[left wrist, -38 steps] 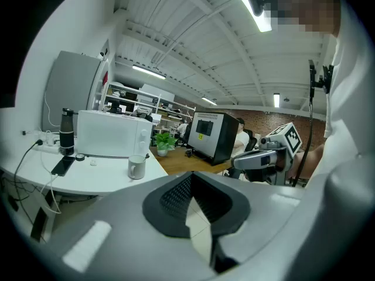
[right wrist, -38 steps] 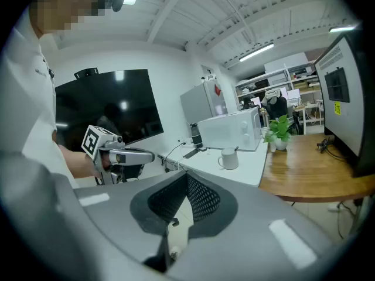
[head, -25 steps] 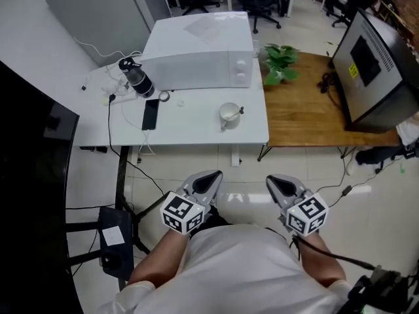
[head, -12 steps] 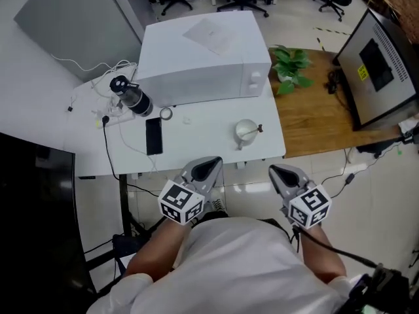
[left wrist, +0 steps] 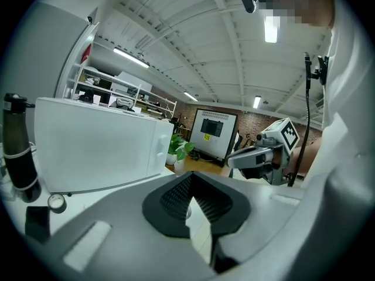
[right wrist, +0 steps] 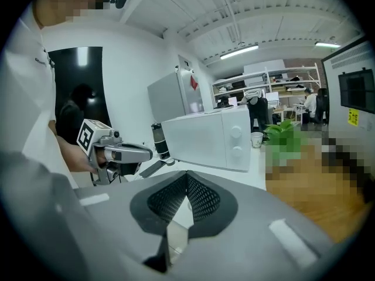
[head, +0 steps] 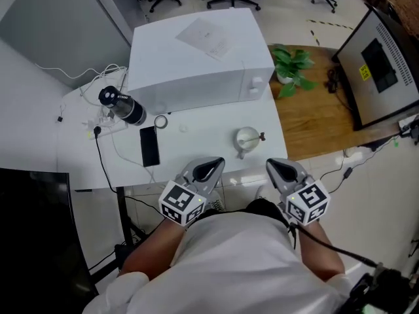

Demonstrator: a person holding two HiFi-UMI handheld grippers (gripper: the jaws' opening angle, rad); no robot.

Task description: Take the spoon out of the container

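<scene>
Bright, even light; fisheye warping at edges.

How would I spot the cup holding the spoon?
Find the big white microwave on the white table. Before its knob end sits a small white cup. Unlike the black phone and bottle further left, it has a spoon poking out.

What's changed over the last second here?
The person has stepped up to the table: its near edge now lies just ahead of the left gripper and right gripper. Nothing was grasped or released. Both stay shut and empty; the spoon is still in the cup.
</scene>
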